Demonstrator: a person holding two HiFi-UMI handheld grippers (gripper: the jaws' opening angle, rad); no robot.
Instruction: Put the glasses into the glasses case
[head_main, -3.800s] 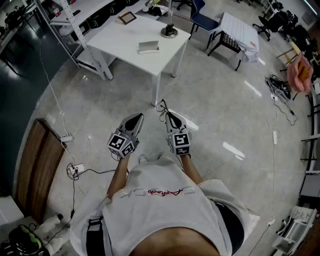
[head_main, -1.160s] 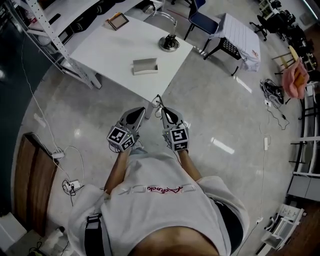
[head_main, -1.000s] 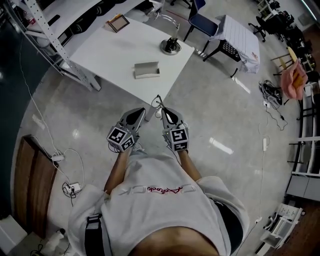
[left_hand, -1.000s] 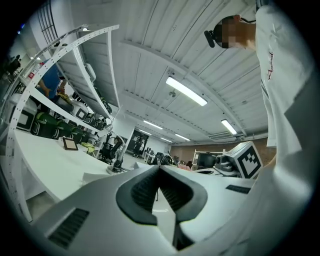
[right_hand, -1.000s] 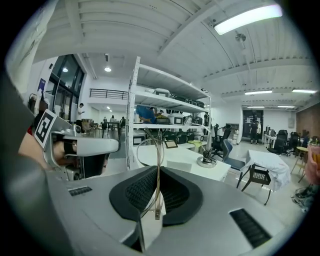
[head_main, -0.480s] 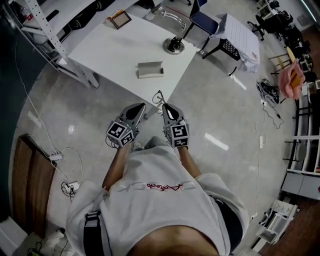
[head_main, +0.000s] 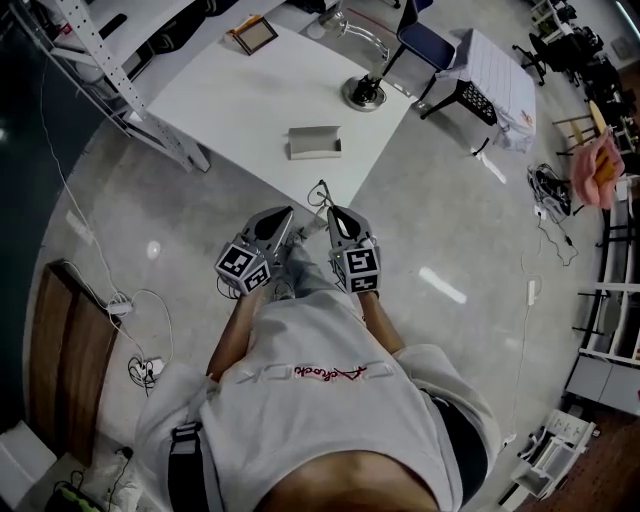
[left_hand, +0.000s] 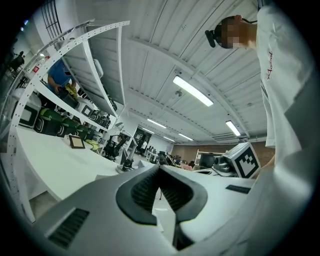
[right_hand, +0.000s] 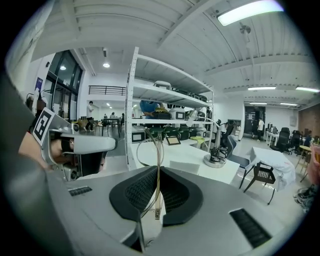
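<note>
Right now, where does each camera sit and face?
Head view: on the person's head, steeply down at white table, floor; shirt, left tool, right tool show.
Left gripper view: on left tool, along shut jaws toward the table; shirt at right.
Right gripper view: on right tool, along jaws gripping glasses; left tool at left.
Shared: table, lamp base.

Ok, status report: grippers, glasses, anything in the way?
Left gripper shut, empty. Right gripper shut on glasses. Glasses case on white table ahead, apart from both grippers. Nothing seen blocking it.
</note>
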